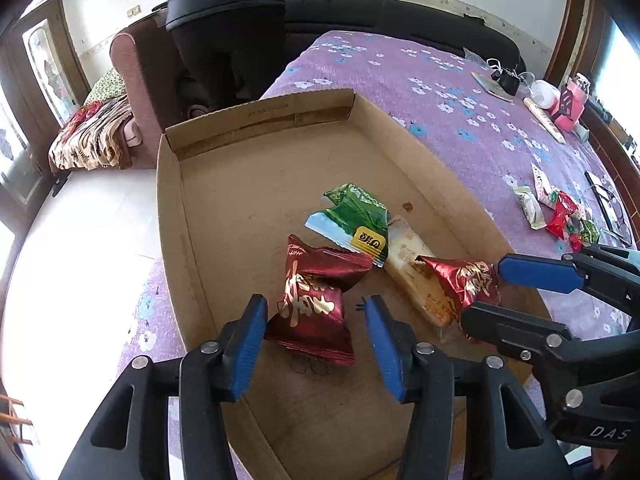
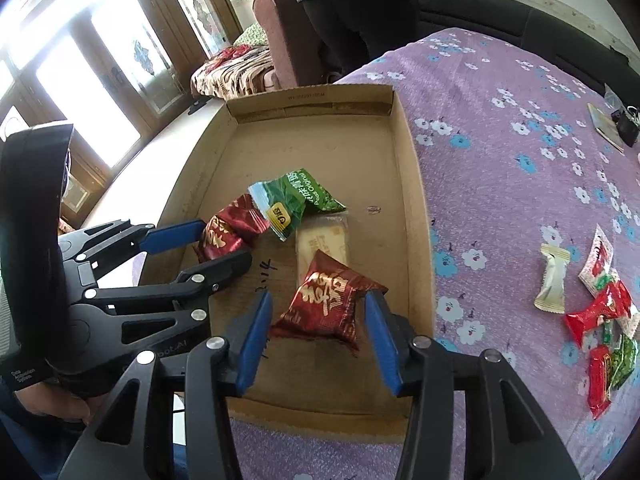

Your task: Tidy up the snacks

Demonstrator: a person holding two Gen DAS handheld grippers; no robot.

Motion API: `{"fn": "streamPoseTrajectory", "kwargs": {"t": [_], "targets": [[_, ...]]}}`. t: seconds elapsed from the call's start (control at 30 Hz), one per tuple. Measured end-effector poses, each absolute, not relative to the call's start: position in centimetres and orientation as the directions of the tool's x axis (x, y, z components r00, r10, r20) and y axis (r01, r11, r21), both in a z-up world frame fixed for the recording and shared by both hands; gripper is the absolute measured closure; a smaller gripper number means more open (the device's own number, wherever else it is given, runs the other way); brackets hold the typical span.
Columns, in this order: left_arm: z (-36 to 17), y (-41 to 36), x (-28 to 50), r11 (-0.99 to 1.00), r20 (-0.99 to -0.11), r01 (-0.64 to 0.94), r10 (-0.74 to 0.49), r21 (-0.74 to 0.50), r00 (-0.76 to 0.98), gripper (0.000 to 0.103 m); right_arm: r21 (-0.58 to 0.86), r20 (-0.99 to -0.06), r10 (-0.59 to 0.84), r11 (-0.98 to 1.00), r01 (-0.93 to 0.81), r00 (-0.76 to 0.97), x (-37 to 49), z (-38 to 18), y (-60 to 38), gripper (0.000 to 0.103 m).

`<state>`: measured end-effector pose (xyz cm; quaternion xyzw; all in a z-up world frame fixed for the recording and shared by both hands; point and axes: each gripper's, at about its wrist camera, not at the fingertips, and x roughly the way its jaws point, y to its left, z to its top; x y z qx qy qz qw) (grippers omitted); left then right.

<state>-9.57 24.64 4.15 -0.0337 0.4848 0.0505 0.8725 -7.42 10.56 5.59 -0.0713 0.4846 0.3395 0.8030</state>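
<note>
Snacks: four packets lay inside the cardboard tray (image 1: 172,216), which sat at the edge of a bed with a purple flowered cover (image 2: 520,160); more waited outside it.
Left tool (image 1: 316,344): parted, straddling a dark red packet (image 1: 314,312) on the tray floor; the pads stood just beside the wrapper, seemingly not pressing it, so I judged it let go.
Right tool (image 2: 318,330): parted likewise around a second dark red packet (image 2: 332,304), its far corner touching or nearly touching one blue pad; whether any grip was left I could not tell for sure, but it looked released.
Under the second packet: a pale cream bar (image 2: 324,240), partly covered by that red wrapper.
Farther in the tray: a green packet (image 1: 356,216) with a yellow label, overlapping the cream bar's far end.
Done: four snacks gathered in the near half of the tray; the far half was bare cardboard.
Left to do: a loose cluster on the bed cover to the right, well apart from the tray: a cream wrapper (image 2: 552,280), red sweets (image 2: 600,312), a white-and-red sachet and a green one. Roughly half the work seemed finished.
Far side: a person in dark clothes (image 1: 224,20) stood by a sofa; small clutter lay at the bed's far right.
</note>
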Motion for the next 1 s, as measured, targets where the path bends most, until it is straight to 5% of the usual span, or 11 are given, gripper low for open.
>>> {"fn": "streamPoseTrajectory", "kwargs": {"t": [0.23,1.0], "targets": [[4.8,24.0,-9.9,0.992,-0.840,-0.122,0.062,-0.006,0.539,0.035,0.221,-0.816,0.482,0.771,-0.598,0.320,-7.8,6.1,9.1,0.054],[5.6,21.8,-9.9,0.988,-0.831,-0.153,0.088,0.003,0.550,0.030,0.257,-0.788,0.502,0.795,-0.550,0.358,-8.5,7.1,4.5,0.050]]}}
